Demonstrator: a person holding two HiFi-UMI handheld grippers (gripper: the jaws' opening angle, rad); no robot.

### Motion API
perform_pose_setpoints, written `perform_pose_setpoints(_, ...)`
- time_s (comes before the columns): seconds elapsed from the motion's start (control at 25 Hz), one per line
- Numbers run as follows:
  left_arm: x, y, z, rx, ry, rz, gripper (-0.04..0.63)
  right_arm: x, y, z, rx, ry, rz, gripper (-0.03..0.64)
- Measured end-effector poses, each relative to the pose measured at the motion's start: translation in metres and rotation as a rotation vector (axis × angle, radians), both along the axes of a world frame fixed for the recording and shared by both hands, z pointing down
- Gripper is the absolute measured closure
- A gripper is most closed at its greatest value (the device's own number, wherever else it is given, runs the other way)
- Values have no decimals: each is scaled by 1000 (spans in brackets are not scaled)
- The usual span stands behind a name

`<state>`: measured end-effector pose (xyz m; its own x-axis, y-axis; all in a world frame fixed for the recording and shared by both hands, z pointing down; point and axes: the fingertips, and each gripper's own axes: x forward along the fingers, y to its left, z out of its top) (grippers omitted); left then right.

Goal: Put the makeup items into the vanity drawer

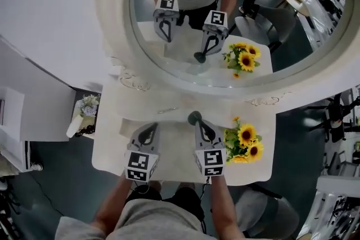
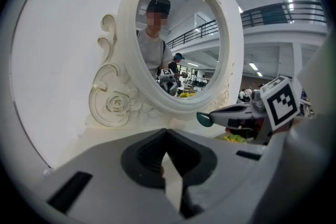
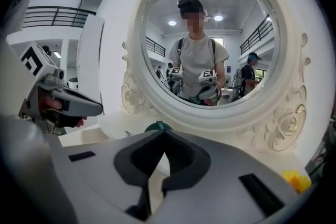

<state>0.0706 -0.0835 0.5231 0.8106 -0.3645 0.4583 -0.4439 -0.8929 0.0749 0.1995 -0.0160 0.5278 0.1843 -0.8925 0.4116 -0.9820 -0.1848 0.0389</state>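
Two grippers: the left gripper [image 1: 149,127] and the right gripper [image 1: 200,123] sit side by side and apart over the vanity top [image 1: 174,149], both pointing at the oval mirror [image 1: 115,14].
Left tongs: pressed together at the tips, with nothing between them.
Right tongs: pressed together, pinching the teal makeup item [image 1: 194,117] by its near end.
Teal makeup item: its rounded dark teal head sticks out past the right gripper's tips toward the mirror's lower rim and does not touch it. The rest of its shape is hidden inside the grip.
Left gripper's place: in front of the mirror's lower left, near the carved rose scroll [image 2: 113,103] on the frame.
Right gripper's place: in front of the middle of the mirror's lower rim.
Sunflowers [image 1: 245,143]: a yellow bunch on the vanity top, in front of the mirror's lower right and just beside the right gripper.
White flowers [image 1: 88,104]: a small posy off the vanity top, out to the mirror's left.
Mirror glass: reflects a person in a grey T-shirt, both grippers and the sunflowers.
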Motion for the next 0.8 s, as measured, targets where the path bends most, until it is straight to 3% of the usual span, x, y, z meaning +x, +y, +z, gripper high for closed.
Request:
perform_pose_setpoints(0.32, -42, -5, -7, 20, 6, -172, 595, -43, -19, -21, 53, -7, -174, 604)
perform_pose_setpoints(0.8, -116, -6, -5, 24, 1, -406, 595, -120, -51, -21, 54, -14, -436, 603)
